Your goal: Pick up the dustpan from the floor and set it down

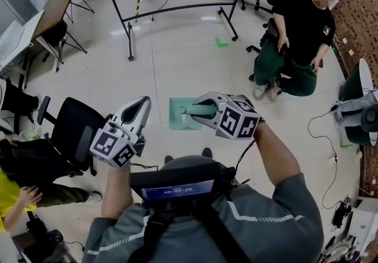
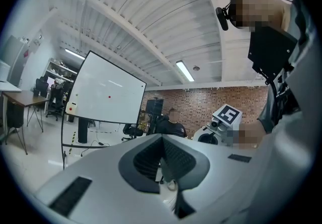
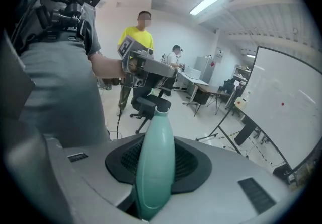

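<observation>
Pale floor (image 1: 177,49) underneath; dustpan (image 1: 177,117) handle (image 3: 155,167) is being clamped by right gripper (image 1: 201,108), long axis running straight ahead of its fingers (image 1: 209,101); left gripper (image 1: 140,107) is being held closed, empty

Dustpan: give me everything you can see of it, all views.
The dustpan is pale teal-green and looks like smooth moulded plastic. From the head view it is a squarish, shallow pan seen from above over the pale floor, just ahead of the person. Its rounded handle tapers to a narrower tip and sits between the jaws of the right gripper, which are closed on it. Nothing else visibly touches it. Whether the pan is clear of the floor can't be told.
</observation>
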A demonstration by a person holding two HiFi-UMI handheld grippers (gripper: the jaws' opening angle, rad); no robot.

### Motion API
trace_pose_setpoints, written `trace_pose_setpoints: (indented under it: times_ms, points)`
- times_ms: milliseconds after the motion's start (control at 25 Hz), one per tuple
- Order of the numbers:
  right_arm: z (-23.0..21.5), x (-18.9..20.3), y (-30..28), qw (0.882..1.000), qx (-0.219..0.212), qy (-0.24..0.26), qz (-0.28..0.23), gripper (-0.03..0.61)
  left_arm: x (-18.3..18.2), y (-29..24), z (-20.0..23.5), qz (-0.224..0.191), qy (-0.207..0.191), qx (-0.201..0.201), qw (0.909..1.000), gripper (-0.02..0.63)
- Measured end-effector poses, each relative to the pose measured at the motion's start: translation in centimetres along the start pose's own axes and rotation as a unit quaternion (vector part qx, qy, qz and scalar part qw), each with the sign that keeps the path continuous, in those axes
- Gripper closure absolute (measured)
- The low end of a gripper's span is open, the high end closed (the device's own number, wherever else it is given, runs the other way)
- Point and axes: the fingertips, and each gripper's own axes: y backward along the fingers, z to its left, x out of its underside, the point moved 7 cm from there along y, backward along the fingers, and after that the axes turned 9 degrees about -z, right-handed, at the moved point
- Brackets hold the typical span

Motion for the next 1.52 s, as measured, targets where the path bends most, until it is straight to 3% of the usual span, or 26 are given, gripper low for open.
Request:
trace_pose_setpoints:
  times_ms: [200,360,760,1000,1520]
  points:
    - [-0.4,0.3,0.1,1.0,0.0,-0.005,0.007,0.456,-0.3,0.0,0.9,-0.024,0.027,-0.015,0.9992,0.581]
    - [-1.7,0.5,-0.2,1.0,0.019,-0.023,0.009,0.457,0.5,0.2,2.3,-0.011,0.041,-0.002,0.9991,0.581]
    - [-7.7,-0.6,-5.1,0.999,0.044,-0.027,0.018,0.457,0.2,0.6,10.2,0.008,0.028,0.017,0.9994,0.58]
    - [-9.6,2.1,-7.9,0.999,0.043,-0.009,0.012,0.457,3.3,-0.3,12.4,-0.001,0.034,0.013,0.9993,0.58]
    - [-37.1,8.6,-4.2,0.999,-0.016,0.025,-0.032,0.459,-1.2,-26.5,21.9,-0.017,0.007,-0.057,0.9982,0.58]
